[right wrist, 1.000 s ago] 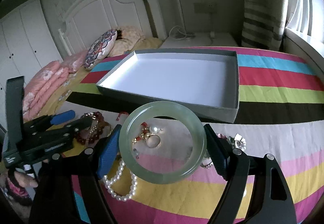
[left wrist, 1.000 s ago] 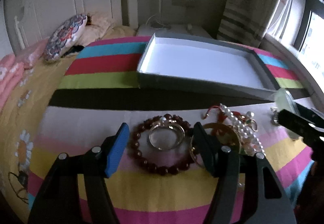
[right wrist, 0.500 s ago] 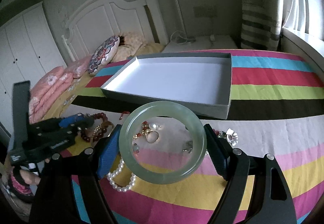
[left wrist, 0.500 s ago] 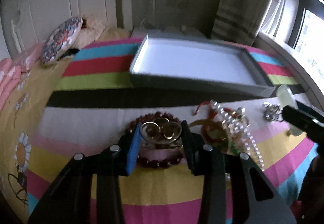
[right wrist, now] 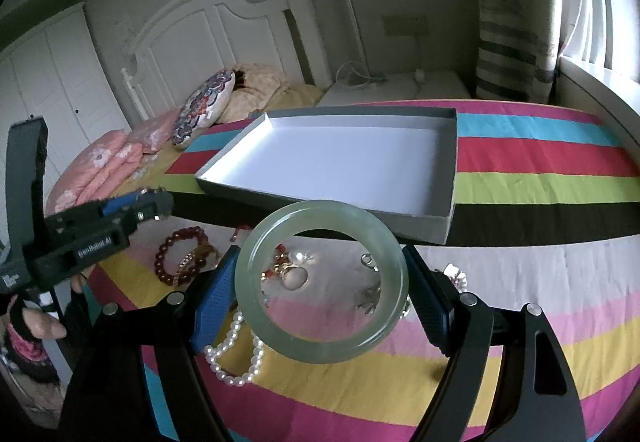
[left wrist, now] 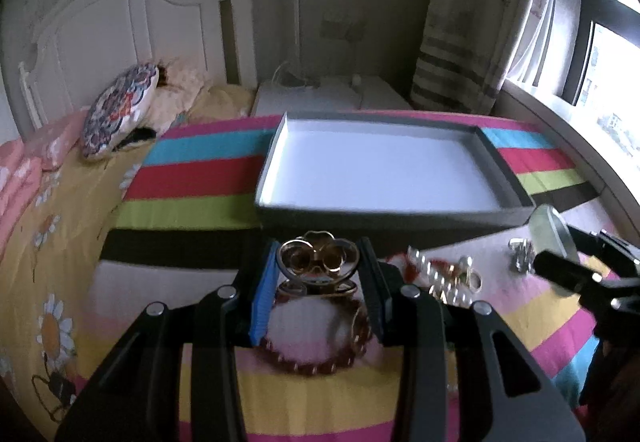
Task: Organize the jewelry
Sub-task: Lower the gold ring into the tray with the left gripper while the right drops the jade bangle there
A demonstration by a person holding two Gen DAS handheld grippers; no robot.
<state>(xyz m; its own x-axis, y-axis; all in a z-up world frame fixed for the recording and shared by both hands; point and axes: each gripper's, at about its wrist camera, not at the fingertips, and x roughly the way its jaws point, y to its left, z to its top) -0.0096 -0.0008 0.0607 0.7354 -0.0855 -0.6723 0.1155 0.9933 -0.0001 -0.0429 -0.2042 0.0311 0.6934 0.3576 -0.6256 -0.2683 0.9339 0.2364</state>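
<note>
My left gripper [left wrist: 318, 274] is shut on a gold bangle [left wrist: 318, 262], held just above the striped bedspread. Below it lies a dark red bead bracelet [left wrist: 320, 352], also seen in the right wrist view [right wrist: 180, 254]. My right gripper [right wrist: 322, 282] is shut on a pale green jade bangle [right wrist: 320, 282], which it holds upright over the loose jewelry. A pearl necklace [right wrist: 236, 358], a ring [right wrist: 294, 278] and silver pieces [right wrist: 370, 298] lie under it. The empty grey box [left wrist: 384, 170] [right wrist: 340, 162] with a white floor sits just beyond both grippers.
The striped bedspread [right wrist: 540, 178] covers the bed; a patterned cushion [left wrist: 118, 112] and pink pillows [right wrist: 108, 162] lie toward the white headboard [right wrist: 208, 38]. A window ledge [left wrist: 560, 130] and curtain [left wrist: 472, 22] run along the right. A person's hand [right wrist: 36, 322] holds the left gripper.
My left gripper closed on the gold bangle that lay inside the red bead bracelet and lifted it off the bedspread. The right gripper kept still with the jade bangle.
</note>
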